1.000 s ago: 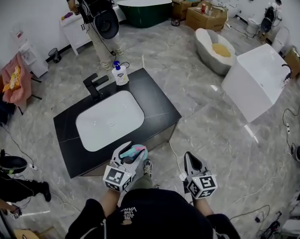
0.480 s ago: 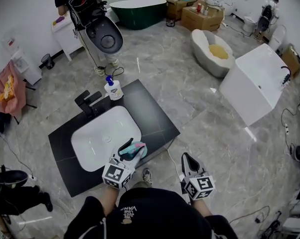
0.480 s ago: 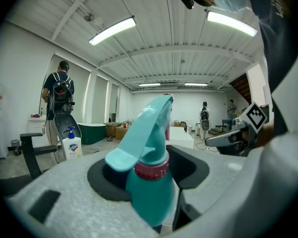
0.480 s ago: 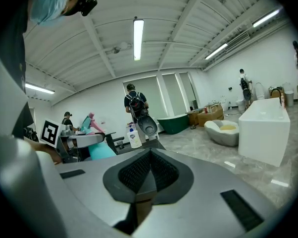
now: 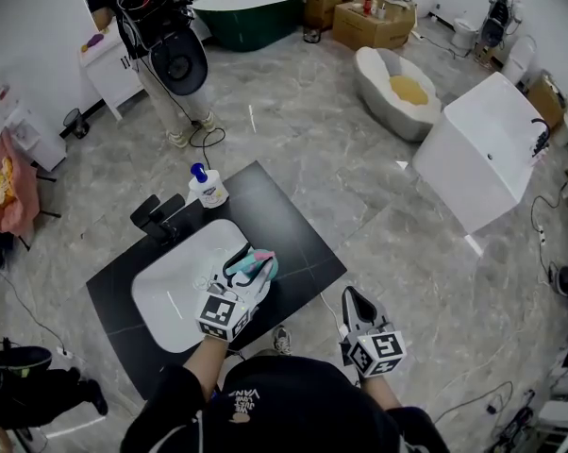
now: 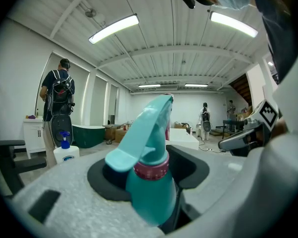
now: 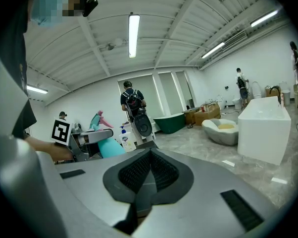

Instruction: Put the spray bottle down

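Note:
A teal spray bottle [image 5: 253, 264] with a pink collar is clamped in my left gripper [image 5: 242, 270], trigger head pointing away from me. In the left gripper view the spray bottle [image 6: 151, 182] fills the gap between the jaws, which press on its neck and body. The gripper hangs over the near right edge of the white basin [image 5: 175, 295] set in a black vanity top [image 5: 289, 229]. My right gripper [image 5: 352, 300] is shut and empty, off the vanity's right side above the floor; in the right gripper view its pads [image 7: 148, 168] meet.
A black faucet [image 5: 158, 216] and a white pump bottle with a blue top [image 5: 207, 189] stand at the vanity's far edge. A person with a backpack machine [image 5: 161, 36] stands beyond. White tubs [image 5: 482, 149] and an oval tub [image 5: 397, 83] are at the right.
Both grippers have moved forward toward the vanity. The left one, still holding the spray bottle, has gone from short of the counter's near edge to over the basin's rim.

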Motion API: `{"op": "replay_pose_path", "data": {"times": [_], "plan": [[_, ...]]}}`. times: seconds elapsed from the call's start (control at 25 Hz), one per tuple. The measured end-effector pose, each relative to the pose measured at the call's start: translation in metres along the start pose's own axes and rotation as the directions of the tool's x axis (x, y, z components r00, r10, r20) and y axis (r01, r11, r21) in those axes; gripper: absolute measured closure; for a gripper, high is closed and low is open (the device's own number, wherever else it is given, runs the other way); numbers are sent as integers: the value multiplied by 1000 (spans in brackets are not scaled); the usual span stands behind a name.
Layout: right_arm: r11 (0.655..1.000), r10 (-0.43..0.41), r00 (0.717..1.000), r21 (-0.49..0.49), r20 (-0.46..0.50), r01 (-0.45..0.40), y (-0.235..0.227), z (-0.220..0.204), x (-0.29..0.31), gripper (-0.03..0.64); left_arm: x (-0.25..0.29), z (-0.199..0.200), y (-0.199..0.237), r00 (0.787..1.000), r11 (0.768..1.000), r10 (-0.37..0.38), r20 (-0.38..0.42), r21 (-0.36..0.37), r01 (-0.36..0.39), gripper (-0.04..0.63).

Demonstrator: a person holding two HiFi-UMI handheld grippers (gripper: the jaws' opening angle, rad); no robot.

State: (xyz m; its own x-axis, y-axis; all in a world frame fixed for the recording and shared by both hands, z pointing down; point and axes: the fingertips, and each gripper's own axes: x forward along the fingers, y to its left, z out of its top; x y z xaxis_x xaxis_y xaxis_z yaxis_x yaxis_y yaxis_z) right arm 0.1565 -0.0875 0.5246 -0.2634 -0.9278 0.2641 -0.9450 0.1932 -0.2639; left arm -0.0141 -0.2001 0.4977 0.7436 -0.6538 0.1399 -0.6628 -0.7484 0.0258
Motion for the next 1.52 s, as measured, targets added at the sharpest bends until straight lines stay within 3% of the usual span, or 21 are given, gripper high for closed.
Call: {"op": "replay_pose_path", "data": {"times": [0.44,0.92,1.24,1.52], "plan": [[1000,3,1000,-13,-9,-3,7,-1,42,615,51,-21,45,1000,999,-14,-1,-31,14,371],[993,110,990,-43,-86,-114,-12,12,79,615,89,-27,82,994,994,100,-38,-35,-102,370],[981,169,979,-76,-111,-178,-39,31,104,615,123,-32,108,980,980,195,-50,-24,-196,371],[973,204,970,-79,-134,-216,-50,27,115,615,144,-47,127,971,974,228,-78,3,-228,371]]}}
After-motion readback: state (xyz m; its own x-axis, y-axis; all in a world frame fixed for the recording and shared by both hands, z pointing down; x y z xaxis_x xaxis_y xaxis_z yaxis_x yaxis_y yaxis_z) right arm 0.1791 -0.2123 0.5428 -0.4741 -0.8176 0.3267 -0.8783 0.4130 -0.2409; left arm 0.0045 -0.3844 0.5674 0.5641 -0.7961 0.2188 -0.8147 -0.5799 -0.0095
